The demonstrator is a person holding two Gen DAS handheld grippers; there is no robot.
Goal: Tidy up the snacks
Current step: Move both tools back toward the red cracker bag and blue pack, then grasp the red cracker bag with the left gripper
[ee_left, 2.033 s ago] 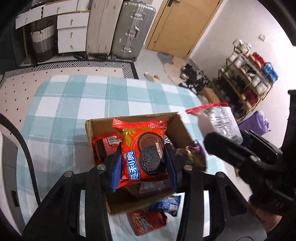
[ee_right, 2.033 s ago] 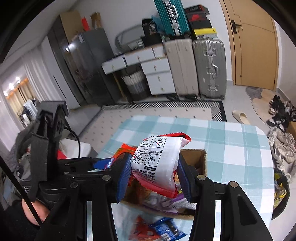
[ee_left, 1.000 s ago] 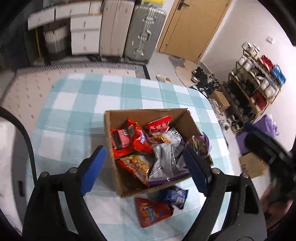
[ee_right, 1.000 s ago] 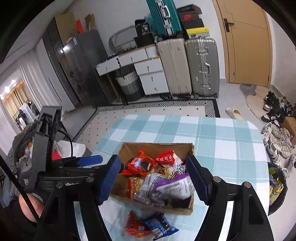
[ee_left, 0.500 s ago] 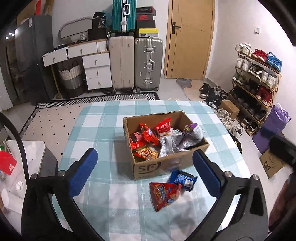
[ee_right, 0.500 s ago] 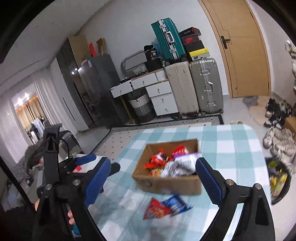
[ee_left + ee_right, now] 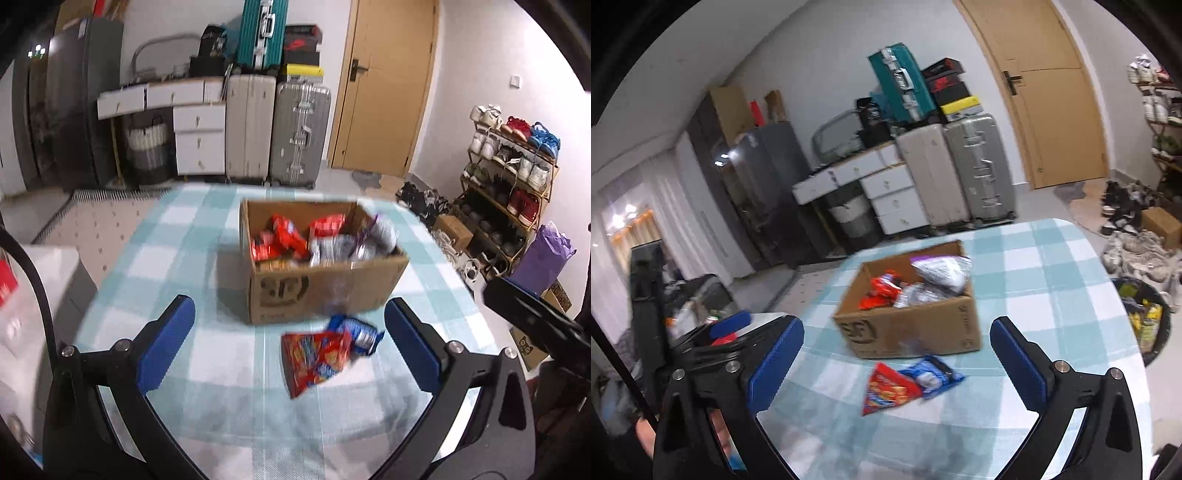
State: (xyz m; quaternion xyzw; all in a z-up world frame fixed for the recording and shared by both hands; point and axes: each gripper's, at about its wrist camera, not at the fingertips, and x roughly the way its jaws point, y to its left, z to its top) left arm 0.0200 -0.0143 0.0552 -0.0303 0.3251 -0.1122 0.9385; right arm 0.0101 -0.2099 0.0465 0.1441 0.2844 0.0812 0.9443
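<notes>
pulling back from the box (image 7: 325, 273), both packs dropped in; i hold left gripper (image 7: 288, 339) and right gripper (image 7: 895, 358) jaws apart, empty; red pack (image 7: 314, 358) and blue pack (image 7: 356, 334) remain.

Your table (image 7: 207, 373), covered in a pale blue-and-white checked cloth, carries one open cardboard box (image 7: 325, 288) holding snack packets. Just in front of the box, lying flat on the cloth, you have a red snack packet (image 7: 314, 360) and a blue snack packet (image 7: 356, 332), the two touching at one edge.
</notes>
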